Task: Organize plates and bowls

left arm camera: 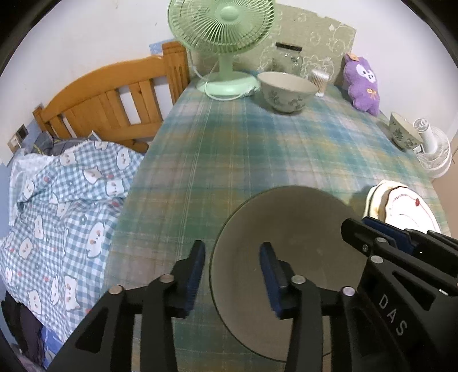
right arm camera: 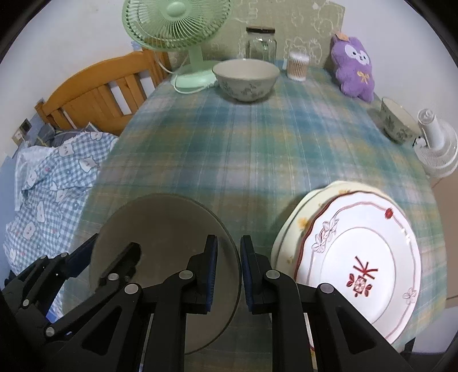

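Plaid tablecloth (left arm camera: 229,160), smooth grey-beige bowl (left arm camera: 286,223)

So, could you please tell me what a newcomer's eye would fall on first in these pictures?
Probably the grey plate at the near edge of the checked table, its rim between both pairs of jaws. Next, the stacked white plates to its right. At the far end stand a green fan and a patterned bowl.

green fan (right arm camera: 174,23), glass jar (right arm camera: 261,43), purple plush (right arm camera: 353,68)
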`<state>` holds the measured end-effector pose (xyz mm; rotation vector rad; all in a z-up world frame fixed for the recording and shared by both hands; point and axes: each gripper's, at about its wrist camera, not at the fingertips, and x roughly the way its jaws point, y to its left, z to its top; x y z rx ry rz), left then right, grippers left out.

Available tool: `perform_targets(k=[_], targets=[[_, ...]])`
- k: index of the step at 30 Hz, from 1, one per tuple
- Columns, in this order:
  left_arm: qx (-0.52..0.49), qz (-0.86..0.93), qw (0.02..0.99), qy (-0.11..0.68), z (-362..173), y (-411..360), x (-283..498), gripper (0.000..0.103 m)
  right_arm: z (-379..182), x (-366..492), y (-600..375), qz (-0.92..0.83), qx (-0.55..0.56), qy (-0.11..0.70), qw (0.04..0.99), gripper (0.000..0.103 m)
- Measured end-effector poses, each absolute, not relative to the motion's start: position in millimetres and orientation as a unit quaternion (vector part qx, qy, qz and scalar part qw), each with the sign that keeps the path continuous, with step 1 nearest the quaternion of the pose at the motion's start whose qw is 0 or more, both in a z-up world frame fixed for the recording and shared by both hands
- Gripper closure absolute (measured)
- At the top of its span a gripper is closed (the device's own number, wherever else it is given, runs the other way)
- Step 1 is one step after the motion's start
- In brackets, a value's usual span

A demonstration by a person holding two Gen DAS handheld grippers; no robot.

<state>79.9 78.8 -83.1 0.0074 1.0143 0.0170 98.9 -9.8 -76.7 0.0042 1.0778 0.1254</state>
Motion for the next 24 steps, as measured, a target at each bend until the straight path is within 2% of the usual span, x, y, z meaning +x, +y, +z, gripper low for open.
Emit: perform_targets(k=[1, 2, 4, 5, 6, 10, 15, 24], targets=[[0.003, 0.008, 0.874, 0.485, -81, 78, 80, 0.047, -74, 98, -10, 0.063, 0.005, 0.513, 0.856, 0.081], [0.003, 0.007, 0.876, 0.482, -76, 77, 80, 0.044, -70, 98, -10, 0.065, 0.007, 0.512, 0.857, 0.075], [0.009, 0.007, 0.881, 0.473, -67, 74, 78, 0.037, -61, 96, -12, 0.069, 0.008, 0.502, 0.862, 0.055], [0.010, 0.005, 0.883, 0.469, -63, 73, 77, 0.034, -55, 95, -12, 0.072, 0.009, 0.496, 0.866, 0.041], [0.010, 0.003, 0.886, 0.463, -58, 73, 76, 0.029, -50, 93, -13, 0.074, 0.009, 0.489, 0.869, 0.037], [0.011, -0.006, 0.893, 0.450, -40, 69, 80, 0.023, -26, 93, -15, 0.068, 0.004, 0.465, 0.883, 0.036], [0.013, -0.034, 0.897, 0.440, -20, 64, 97, 0.019, -6, 101, -20, 0.050, 0.016, 0.454, 0.890, 0.030], [0.024, -0.066, 0.906, 0.417, 11, 53, 140, 0.017, 30, 133, -32, 0.019, 0.037, 0.419, 0.907, 0.028]])
